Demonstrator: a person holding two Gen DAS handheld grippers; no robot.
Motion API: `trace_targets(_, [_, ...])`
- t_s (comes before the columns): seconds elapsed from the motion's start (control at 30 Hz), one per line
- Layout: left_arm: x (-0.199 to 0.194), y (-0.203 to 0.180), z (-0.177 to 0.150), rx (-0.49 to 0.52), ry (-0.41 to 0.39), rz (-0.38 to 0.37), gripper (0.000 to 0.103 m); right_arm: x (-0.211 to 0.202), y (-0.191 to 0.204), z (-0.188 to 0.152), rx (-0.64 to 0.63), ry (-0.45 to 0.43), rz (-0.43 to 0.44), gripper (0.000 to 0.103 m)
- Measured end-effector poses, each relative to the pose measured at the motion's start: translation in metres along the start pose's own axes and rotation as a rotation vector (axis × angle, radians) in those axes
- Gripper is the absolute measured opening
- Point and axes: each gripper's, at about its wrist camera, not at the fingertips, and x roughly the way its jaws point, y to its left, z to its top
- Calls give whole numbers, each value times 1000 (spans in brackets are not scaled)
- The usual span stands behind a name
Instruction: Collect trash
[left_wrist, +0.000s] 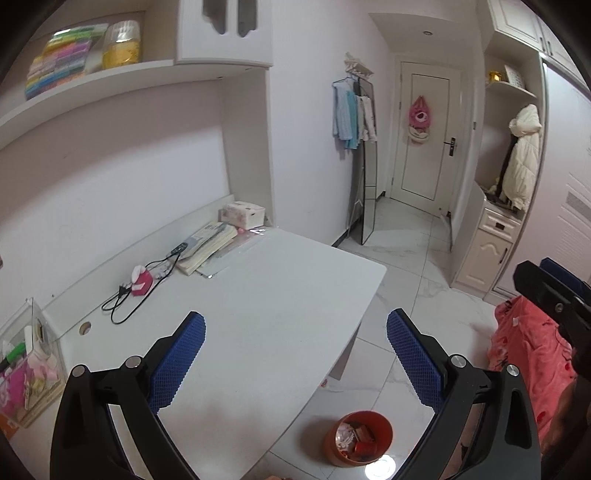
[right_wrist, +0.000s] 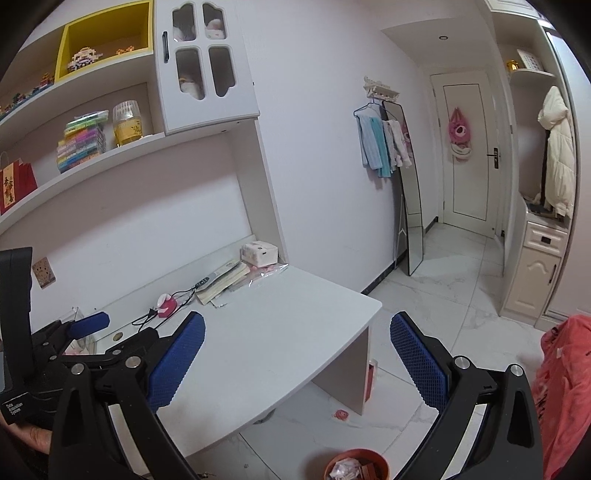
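On the far left of the desk (left_wrist: 280, 295) sits a clear box (left_wrist: 26, 354) full of small things. A little to the right, at the back, lie a pink thing (left_wrist: 142, 280) with a black cord (left_wrist: 129, 299), then some books (left_wrist: 207, 243) and a tissue box (left_wrist: 243, 212). The near part of the desk is bare. The left hand-held gripper (left_wrist: 295, 354) hangs over it with its blue fingers wide apart and nothing between them. The right hand-held gripper (right_wrist: 297, 354) is also spread wide and empty. Down on the floor, near the right side of the desk, stands the orange bin (left_wrist: 356, 437) with trash already inside. A small pink scrap (right_wrist: 340, 414) lies on the floor by the desk leg. I think a drop is done, and the next move is to reach for that scrap.
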Motion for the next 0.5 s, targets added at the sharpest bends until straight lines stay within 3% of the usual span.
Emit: trace_targets(0.5, [2, 0, -2, 1, 3, -21, 97, 5, -6, -7, 7, 32, 1, 98])
